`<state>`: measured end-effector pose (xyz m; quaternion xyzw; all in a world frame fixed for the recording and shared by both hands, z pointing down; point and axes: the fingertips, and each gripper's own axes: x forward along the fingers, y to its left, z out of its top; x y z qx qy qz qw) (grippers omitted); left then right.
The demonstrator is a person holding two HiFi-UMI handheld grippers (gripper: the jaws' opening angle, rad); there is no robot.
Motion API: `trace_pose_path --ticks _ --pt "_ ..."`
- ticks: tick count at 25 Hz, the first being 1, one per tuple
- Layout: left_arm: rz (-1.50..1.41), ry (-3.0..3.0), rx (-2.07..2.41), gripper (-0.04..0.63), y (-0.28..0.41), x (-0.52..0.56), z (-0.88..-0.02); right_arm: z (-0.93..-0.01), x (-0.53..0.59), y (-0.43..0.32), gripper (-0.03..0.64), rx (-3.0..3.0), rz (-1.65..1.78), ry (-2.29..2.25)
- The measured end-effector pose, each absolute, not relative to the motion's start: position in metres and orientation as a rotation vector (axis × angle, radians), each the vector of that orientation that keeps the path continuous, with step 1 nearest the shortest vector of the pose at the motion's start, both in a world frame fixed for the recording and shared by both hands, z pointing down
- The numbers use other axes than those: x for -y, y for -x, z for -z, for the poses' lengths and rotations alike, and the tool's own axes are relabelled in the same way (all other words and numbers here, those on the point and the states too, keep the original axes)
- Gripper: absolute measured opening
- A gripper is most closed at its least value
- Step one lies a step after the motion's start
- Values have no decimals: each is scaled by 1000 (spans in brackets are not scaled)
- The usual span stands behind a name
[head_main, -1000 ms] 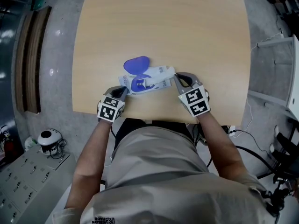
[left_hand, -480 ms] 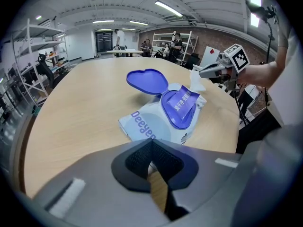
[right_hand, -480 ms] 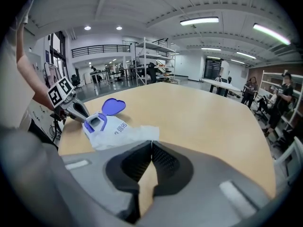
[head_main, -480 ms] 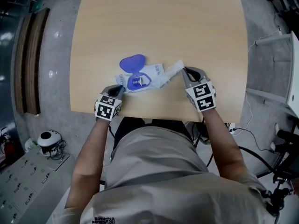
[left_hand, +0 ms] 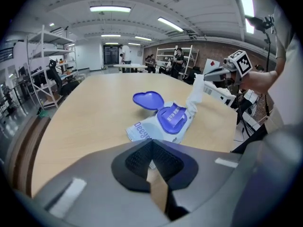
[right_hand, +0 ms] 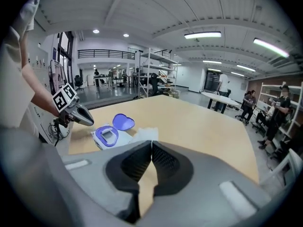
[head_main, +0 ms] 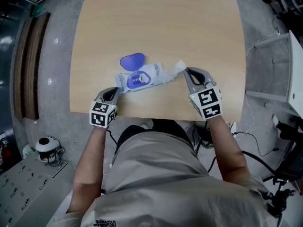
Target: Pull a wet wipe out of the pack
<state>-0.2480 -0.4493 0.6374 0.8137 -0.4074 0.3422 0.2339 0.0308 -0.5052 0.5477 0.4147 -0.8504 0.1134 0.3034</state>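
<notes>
So the white soft-plastic wet wipe pack [head_main: 154, 74] lies left of centre in the head view, near the bottom edge of the light wooden desk [head_main: 165, 22], with its rounded blue flip lid [head_main: 132, 60] swung open and lying flat toward the upper left. The left tongs [head_main: 116, 90] are pinched together on the pack's lower left corner, you can see a white sliver right between the pads in the left gripper view. The right tongs [head_main: 186, 70] are closed on the crumpled white wet wipe [head_main: 175, 69], which stretches up and to the right from the pack's opening.
</notes>
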Motion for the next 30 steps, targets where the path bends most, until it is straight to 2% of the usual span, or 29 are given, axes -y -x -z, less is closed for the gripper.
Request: trace_pose_path --ticks 7,11,16,30 --pt "-725 -2420 1226 6 257 390 -539 -477 443 -21 5 2344 -169 -1159" --pt "-509 -2482 1304 6 271 327 -472 -445 383 -8 5 2374 -128 -1180" --pt "-373 -2553 1318 6 276 237 -422 -421 294 5 6 2415 -140 -1199" --pt "-344 -2677 1308 6 200 101 -361 -374 128 2 6 2556 -94 -976"
